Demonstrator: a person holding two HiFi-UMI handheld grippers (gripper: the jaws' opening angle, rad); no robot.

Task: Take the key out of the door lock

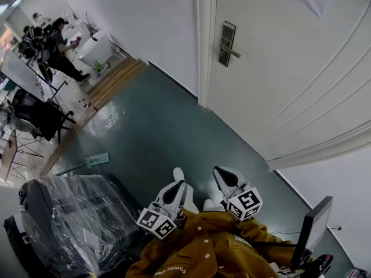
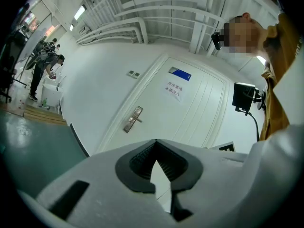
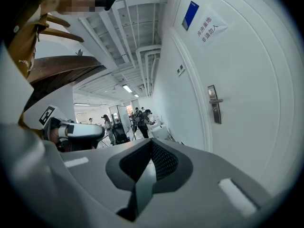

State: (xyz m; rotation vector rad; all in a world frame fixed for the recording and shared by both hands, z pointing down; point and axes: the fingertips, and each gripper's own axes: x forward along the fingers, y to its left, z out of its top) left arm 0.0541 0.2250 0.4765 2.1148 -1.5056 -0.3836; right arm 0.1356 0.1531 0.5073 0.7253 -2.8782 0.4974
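Observation:
The white door (image 1: 290,68) stands shut at the right, with its metal lock plate and lever handle (image 1: 226,43) well ahead of me. The lock plate also shows in the left gripper view (image 2: 133,119) and in the right gripper view (image 3: 214,110). At this distance I cannot make out a key. My left gripper (image 1: 177,189) and right gripper (image 1: 222,177) are held side by side close to my chest, above the floor and far from the door. Both point toward the door. The left gripper (image 2: 156,144) and the right gripper (image 3: 151,144) are shut with nothing between the jaws.
A dark green floor (image 1: 151,132) lies between me and the door. A plastic-wrapped piece of equipment (image 1: 75,219) stands at my lower left and a monitor (image 1: 313,227) at my lower right. A flat tool (image 1: 95,160) lies on the floor. People (image 1: 58,45) stand far off at left.

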